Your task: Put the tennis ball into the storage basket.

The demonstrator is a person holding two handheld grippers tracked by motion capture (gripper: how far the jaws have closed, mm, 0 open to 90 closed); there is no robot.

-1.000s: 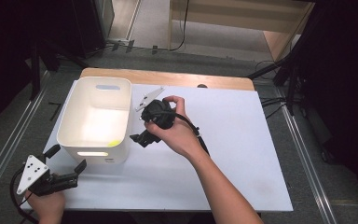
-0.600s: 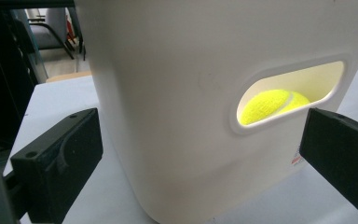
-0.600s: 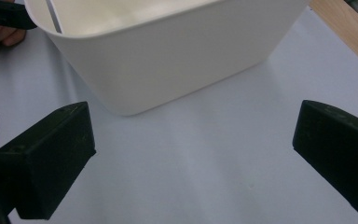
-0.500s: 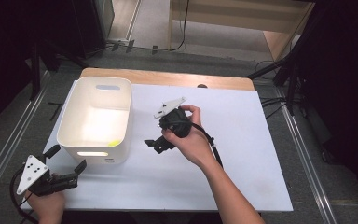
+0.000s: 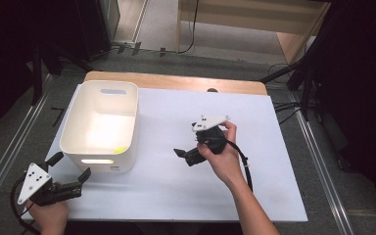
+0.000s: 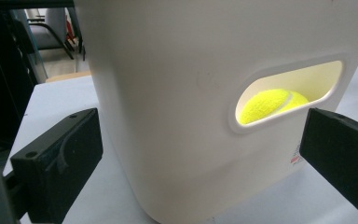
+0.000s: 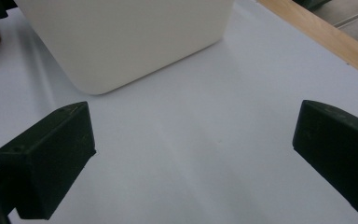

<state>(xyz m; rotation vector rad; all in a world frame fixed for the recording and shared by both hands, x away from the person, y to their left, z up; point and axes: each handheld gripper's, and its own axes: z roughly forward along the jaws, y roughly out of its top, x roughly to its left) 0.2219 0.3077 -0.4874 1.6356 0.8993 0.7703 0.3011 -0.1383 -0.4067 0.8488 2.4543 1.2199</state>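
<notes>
A white plastic bin (image 5: 103, 125) stands on the left of the white table top (image 5: 254, 196). A yellow tennis ball (image 5: 120, 150) lies inside it near the front wall. My left gripper (image 5: 71, 166) rests open at the table's near left corner, just before the bin. In the left gripper view the ball (image 6: 270, 105) shows through the handle slot of the bin (image 6: 168, 70), and the left gripper (image 6: 200, 154) holds nothing. My right gripper (image 5: 183, 155) hovers open over the middle of the table, pointed left at the bin (image 7: 130, 37). Nothing is between the right gripper's (image 7: 191, 158) jaws.
A wooden strip (image 5: 176, 82) runs along the table's far edge, also in the right gripper view as the wooden strip (image 7: 326, 37). Cables and dark stands lie on the floor around the table. Bare white surface (image 7: 205, 121) stretches between the right gripper and the bin.
My right gripper has drawn away from the bin's right rim, moving right and toward the near side to the table's middle. The left gripper has stayed put.
</notes>
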